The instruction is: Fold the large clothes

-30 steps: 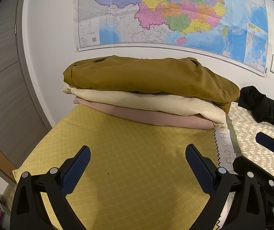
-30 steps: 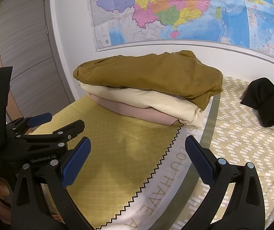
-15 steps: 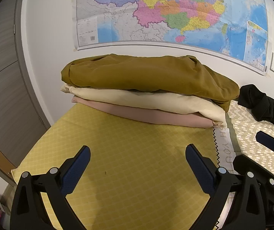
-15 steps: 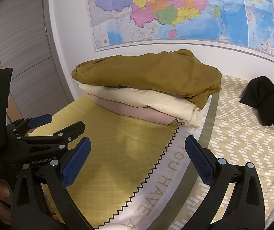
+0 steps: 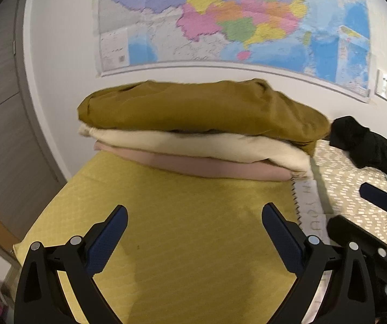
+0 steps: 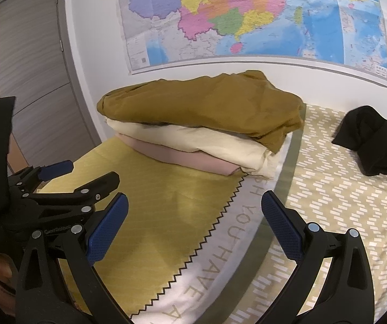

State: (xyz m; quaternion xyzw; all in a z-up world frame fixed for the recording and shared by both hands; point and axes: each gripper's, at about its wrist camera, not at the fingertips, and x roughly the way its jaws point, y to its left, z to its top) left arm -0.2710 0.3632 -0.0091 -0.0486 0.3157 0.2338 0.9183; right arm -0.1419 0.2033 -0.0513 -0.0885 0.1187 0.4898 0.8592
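Seemingly, a between-garments step is underway: three folded cloths are sitting stacked at the bed's [image 6: 328,202] far end, the mustard-brown folded garment [image 6: 201,108] topmost. The left gripper [image 5: 193,232] and right gripper [image 6: 193,216] are hovering wide open, holding nothing. Next likely means reaching right to the crumpled black garment [image 6: 377,140], well apart from both.

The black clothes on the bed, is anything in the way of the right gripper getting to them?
Nothing visible blocks it. The black clothes lie crumpled on the patterned bedspread, ahead and right of the open right gripper; only bare bedspread lies between.
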